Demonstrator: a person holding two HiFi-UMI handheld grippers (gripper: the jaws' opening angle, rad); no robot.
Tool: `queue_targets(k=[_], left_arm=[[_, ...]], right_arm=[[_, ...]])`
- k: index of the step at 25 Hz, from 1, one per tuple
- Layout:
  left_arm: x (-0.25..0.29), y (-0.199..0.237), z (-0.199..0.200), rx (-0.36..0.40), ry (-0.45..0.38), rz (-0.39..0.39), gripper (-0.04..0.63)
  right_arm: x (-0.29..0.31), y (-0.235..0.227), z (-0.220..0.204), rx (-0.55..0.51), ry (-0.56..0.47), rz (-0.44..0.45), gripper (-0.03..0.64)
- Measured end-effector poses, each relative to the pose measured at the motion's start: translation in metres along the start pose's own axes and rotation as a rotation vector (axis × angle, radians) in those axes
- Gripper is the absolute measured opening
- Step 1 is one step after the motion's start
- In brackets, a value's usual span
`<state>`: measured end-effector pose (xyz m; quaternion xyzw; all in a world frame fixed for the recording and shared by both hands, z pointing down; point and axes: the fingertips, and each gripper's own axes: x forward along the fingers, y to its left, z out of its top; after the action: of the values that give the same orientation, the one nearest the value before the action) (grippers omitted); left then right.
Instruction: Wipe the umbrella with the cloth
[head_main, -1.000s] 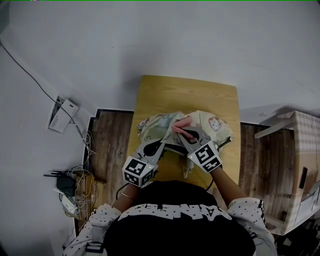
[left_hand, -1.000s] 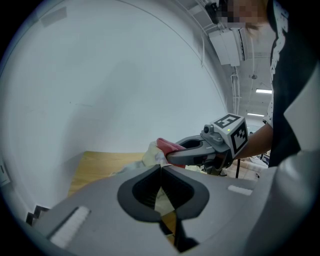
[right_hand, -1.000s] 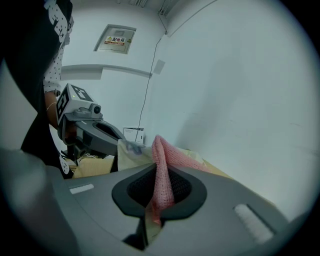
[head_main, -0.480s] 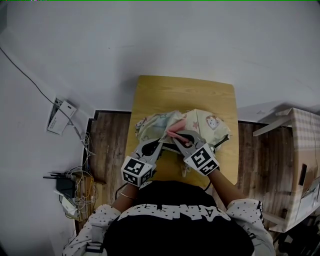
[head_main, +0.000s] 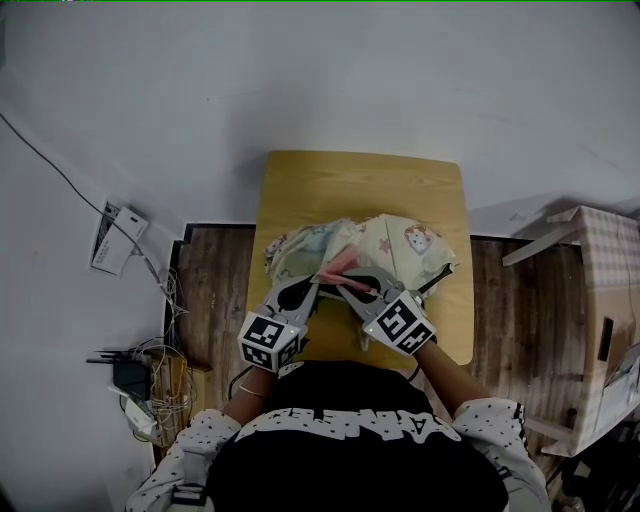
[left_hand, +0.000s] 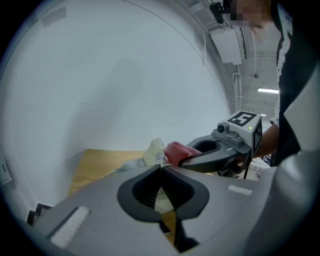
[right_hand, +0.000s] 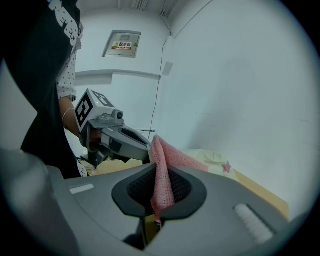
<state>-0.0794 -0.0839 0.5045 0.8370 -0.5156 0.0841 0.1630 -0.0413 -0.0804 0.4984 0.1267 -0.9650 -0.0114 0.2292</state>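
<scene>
Worktop: I see a small yellow wooden worktop (head_main: 360, 185) set against a white wall; its far half shows plain wood
Umbrella: a pale, cartoon-printed umbrella (head_main: 405, 245) lies crumpled across the near half; its canopy is bunched in folds
Cloth: a pink cloth (head_main: 337, 267) sits on the umbrella's near-left folds, at the tip of my right gripper
Right gripper: the right gripper (head_main: 335, 280) reaches in from the lower right, pointing up-left
Left gripper: the left gripper (head_main: 314, 288) comes from the lower left; its tip is at the umbrella's near edge, just beside the other's tip
Floor: dark wood floor (head_main: 215, 290) on both sides; tangled cables (head_main: 165, 365) at left; a cardboard box (head_main: 605, 300) at right
</scene>
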Motion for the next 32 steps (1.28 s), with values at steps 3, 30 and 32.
queue_targets(k=[3,30,32], left_arm=[[0.000,0.000,-0.003,-0.022,0.006,0.000,0.002],[0.006,0.006,-0.010,-0.024,0.031,-0.038,0.002],[0.006,0.007,-0.010,-0.029,0.031,-0.045,0.002]], right_arm=[[-0.002,0.003,0.001,0.001,-0.004,0.009,0.035],[-0.051,-0.062,0.024,0.157,-0.228,-0.250,0.035],[-0.053,-0.068,0.025,0.152,-0.230,-0.283,0.035]])
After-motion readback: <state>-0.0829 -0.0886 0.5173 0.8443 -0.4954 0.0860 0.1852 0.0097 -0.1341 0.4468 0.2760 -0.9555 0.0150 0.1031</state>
